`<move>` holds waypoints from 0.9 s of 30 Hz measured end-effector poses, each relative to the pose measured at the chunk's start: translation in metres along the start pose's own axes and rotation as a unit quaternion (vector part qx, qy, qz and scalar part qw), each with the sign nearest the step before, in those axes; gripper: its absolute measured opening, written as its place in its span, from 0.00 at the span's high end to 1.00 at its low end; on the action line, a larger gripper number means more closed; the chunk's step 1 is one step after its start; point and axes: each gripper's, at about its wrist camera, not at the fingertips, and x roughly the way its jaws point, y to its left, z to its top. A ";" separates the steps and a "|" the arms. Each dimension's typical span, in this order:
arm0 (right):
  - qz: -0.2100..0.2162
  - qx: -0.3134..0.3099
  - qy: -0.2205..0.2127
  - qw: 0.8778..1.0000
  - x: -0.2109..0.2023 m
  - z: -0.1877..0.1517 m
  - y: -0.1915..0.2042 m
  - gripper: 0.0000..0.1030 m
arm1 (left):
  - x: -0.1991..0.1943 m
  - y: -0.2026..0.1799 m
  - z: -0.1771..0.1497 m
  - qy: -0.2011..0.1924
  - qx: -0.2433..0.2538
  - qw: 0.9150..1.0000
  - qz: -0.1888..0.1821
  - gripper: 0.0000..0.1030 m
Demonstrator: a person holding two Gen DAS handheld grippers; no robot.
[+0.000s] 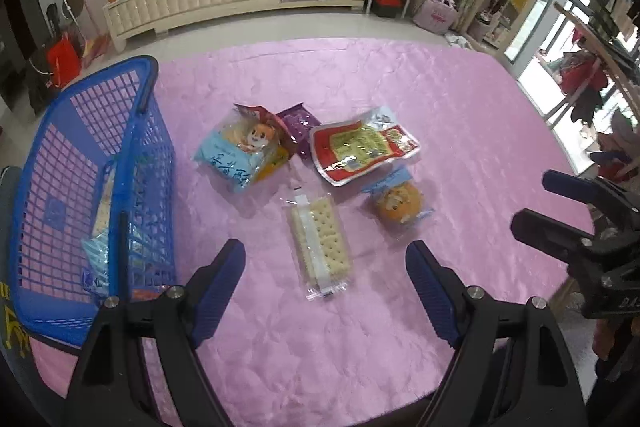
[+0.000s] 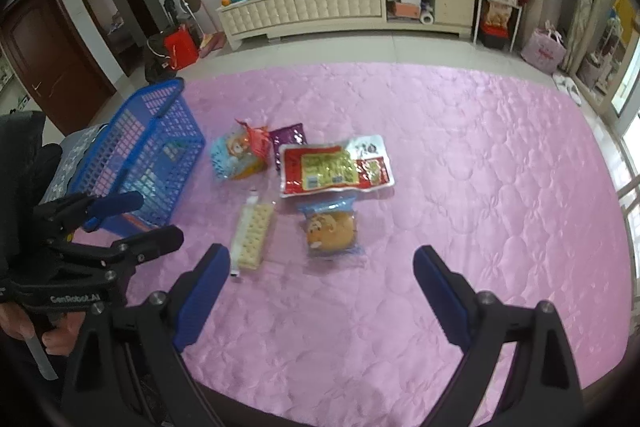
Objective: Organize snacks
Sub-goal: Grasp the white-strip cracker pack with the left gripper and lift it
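While both my grippers hang over pink cloth [image 1: 400,87], left gripper [image 1: 326,287] spread wide, empty; right gripper [image 2: 322,291] likewise spread, empty. Cracker pack [image 1: 322,243] lies just ahead of left jaws. Left view alone looks into blue basket [image 1: 152,115], packets on its floor. Right view alone shows my hand [image 2: 24,323] on left handle. Bun pack [image 2: 332,231] beside crackers; red tray pack [image 2: 332,167] behind.

My left tool [image 1: 326,287] and my right tool [image 2: 322,293] both tilt downward, jaws spread wide with nothing between them. My left hand [image 2: 24,323] grips its handle.
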 end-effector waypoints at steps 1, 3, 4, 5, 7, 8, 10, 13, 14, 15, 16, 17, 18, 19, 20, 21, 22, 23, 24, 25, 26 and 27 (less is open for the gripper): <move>0.000 0.002 0.003 1.000 0.004 -0.001 -0.003 0.08 | 0.004 0.000 0.000 -0.005 0.000 1.000 -0.001 0.21; -0.003 0.006 0.008 1.000 0.011 -0.002 -0.009 0.08 | 0.014 0.000 0.000 0.003 -0.006 1.000 -0.011 0.21; -0.004 0.008 0.011 1.000 0.016 -0.002 -0.011 0.08 | 0.019 0.001 0.000 0.012 -0.008 1.000 -0.013 0.21; -0.005 0.009 0.013 1.000 0.019 -0.003 -0.012 0.08 | 0.027 0.001 0.000 0.025 -0.011 1.000 -0.012 0.20; -0.007 0.011 0.019 1.000 0.028 -0.004 -0.014 0.08 | 0.040 0.000 -0.001 0.038 -0.009 0.999 -0.006 0.17; -0.008 0.010 0.021 1.000 0.032 -0.005 -0.015 0.08 | 0.044 0.000 -0.002 0.040 -0.007 0.999 -0.004 0.17; -0.014 0.004 0.027 1.000 0.041 -0.006 -0.014 0.08 | 0.053 0.001 -0.003 0.049 -0.010 0.999 -0.008 0.16; -0.021 -0.004 0.034 0.999 0.053 -0.007 -0.013 0.08 | 0.065 0.003 -0.005 0.063 -0.015 0.998 -0.019 0.00; -0.021 -0.004 0.035 0.999 0.056 -0.007 -0.014 0.08 | 0.069 0.002 -0.005 0.065 -0.012 0.998 -0.016 0.00; -0.022 -0.005 0.037 0.999 0.060 -0.006 -0.014 0.08 | 0.072 0.002 -0.004 0.067 -0.008 0.998 -0.010 0.00; -0.023 -0.005 0.038 0.999 0.063 -0.005 -0.015 0.08 | 0.075 0.002 -0.003 0.068 -0.005 0.998 -0.007 0.00; -0.025 -0.006 0.039 0.999 0.066 -0.005 -0.015 0.08 | 0.079 0.002 -0.003 0.071 -0.004 0.997 -0.005 0.00; -0.027 -0.007 0.040 0.999 0.069 -0.004 -0.015 0.08 | 0.082 0.003 -0.003 0.073 -0.005 0.997 -0.005 0.00; -0.027 -0.007 0.042 0.999 0.072 -0.004 -0.016 0.08 | 0.088 0.004 -0.002 0.076 -0.008 0.997 -0.006 0.00; -0.027 -0.006 0.042 0.999 0.074 -0.003 -0.016 0.08 | 0.092 0.005 -0.002 0.080 -0.011 0.997 -0.009 0.00; -0.028 -0.005 0.044 0.999 0.077 -0.003 -0.017 0.08 | 0.096 0.007 -0.001 0.085 -0.017 0.996 -0.014 0.00; -0.029 -0.004 0.045 0.999 0.080 -0.004 -0.018 0.08 | 0.101 0.009 -0.001 0.089 -0.024 0.996 -0.019 0.00; -0.029 -0.001 0.047 0.998 0.083 -0.004 -0.020 0.08 | 0.106 0.011 0.000 0.094 -0.032 0.995 -0.025 0.00; -0.030 0.000 0.048 0.998 0.085 -0.005 -0.021 0.08 | 0.111 0.014 0.000 0.098 -0.039 0.994 -0.028 0.00; -0.031 0.002 0.050 0.998 0.087 -0.006 -0.023 0.08 | 0.116 0.018 0.000 0.104 -0.048 0.993 -0.030 0.00; -0.033 0.004 0.050 0.998 0.089 -0.006 -0.024 0.08 | 0.120 0.020 0.000 0.111 -0.054 0.992 -0.032 0.00; -0.036 0.007 0.051 0.998 0.090 -0.007 -0.026 0.08 | 0.125 0.023 0.000 0.117 -0.061 0.991 -0.038 0.00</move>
